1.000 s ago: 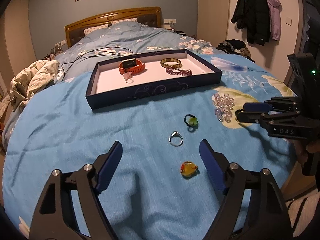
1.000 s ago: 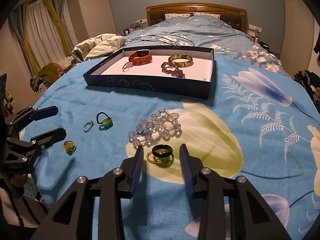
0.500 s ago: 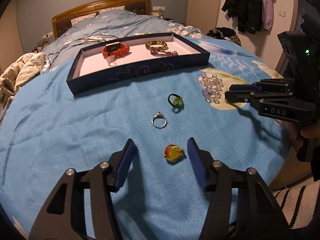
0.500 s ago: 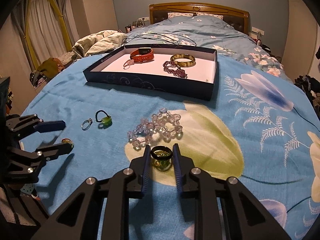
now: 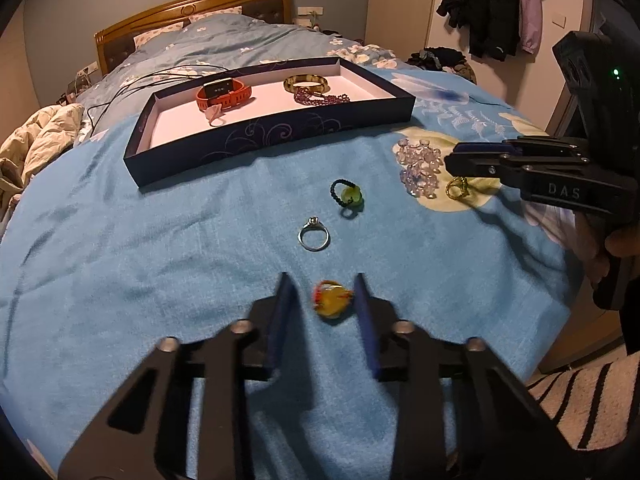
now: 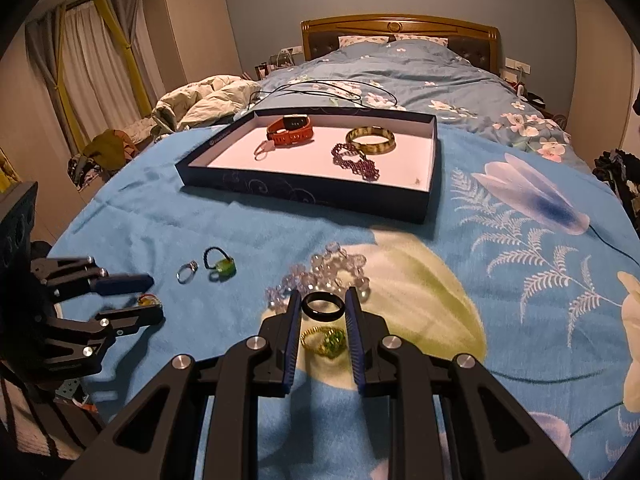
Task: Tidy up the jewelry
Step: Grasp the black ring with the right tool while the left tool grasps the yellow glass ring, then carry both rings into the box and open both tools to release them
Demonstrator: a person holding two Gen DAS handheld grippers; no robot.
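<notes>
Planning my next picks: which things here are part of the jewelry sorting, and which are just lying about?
Job: tray; black ring; gold-green ring; clear beads; silver ring; green-stone ring; yellow-orange piece.
Lying about: black cable; crumpled quilt; hanging coats.

On the bed [image 6: 500, 240] a tray [image 6: 304, 196] holds a watch [image 6: 290, 130], a bangle [image 6: 371, 140] and a bead chain [image 6: 354, 162], while nearer lie a bead bracelet [image 6: 332, 270], and to its left two rings [image 6: 187, 272] side by side.
</notes>
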